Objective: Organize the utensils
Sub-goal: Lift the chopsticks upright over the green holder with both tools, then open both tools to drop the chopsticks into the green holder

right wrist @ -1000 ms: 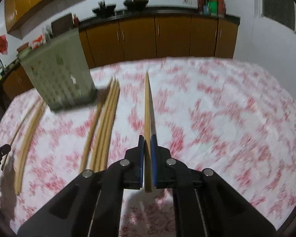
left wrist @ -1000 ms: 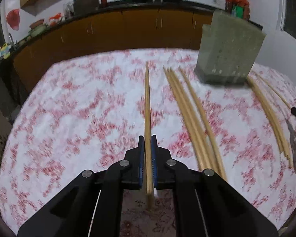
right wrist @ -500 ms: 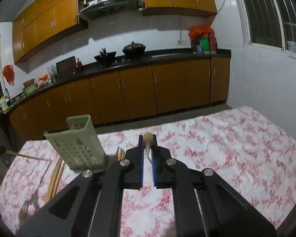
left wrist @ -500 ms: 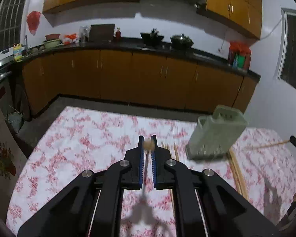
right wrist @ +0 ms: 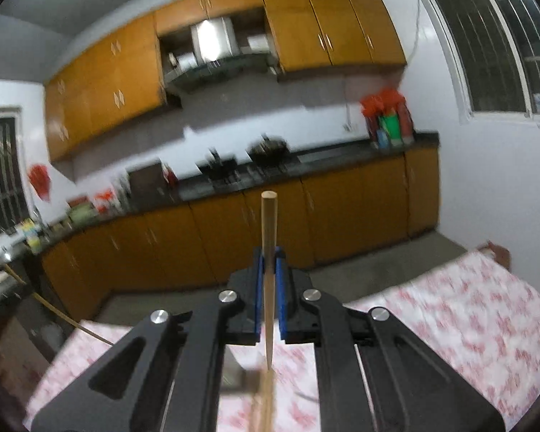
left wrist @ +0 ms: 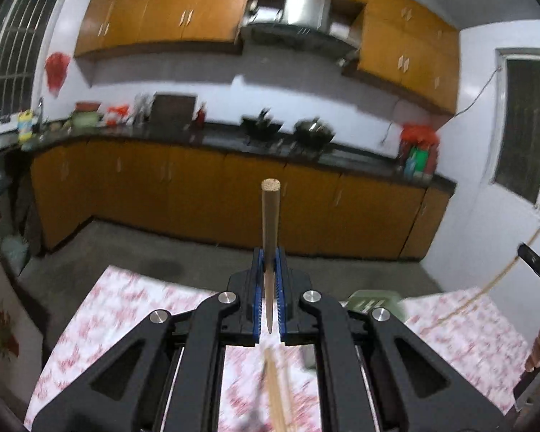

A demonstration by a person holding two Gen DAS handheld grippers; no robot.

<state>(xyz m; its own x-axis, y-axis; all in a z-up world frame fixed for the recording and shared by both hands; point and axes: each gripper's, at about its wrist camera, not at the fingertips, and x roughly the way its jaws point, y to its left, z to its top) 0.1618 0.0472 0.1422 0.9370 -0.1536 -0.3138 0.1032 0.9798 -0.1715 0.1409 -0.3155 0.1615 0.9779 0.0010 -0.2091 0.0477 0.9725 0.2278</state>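
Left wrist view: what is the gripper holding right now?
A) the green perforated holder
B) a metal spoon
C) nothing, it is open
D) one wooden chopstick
D: the left gripper is shut on a single round wooden chopstick, which sticks out past its blue pads.

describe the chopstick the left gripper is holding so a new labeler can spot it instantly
Find the orange base cabinets across the back of the left wrist view. Centred before them, a wooden chopstick runs up from the left gripper, blunt end up. Unlike the chopsticks on the floral tablecloth, it is airborne, pinched between blue pads.
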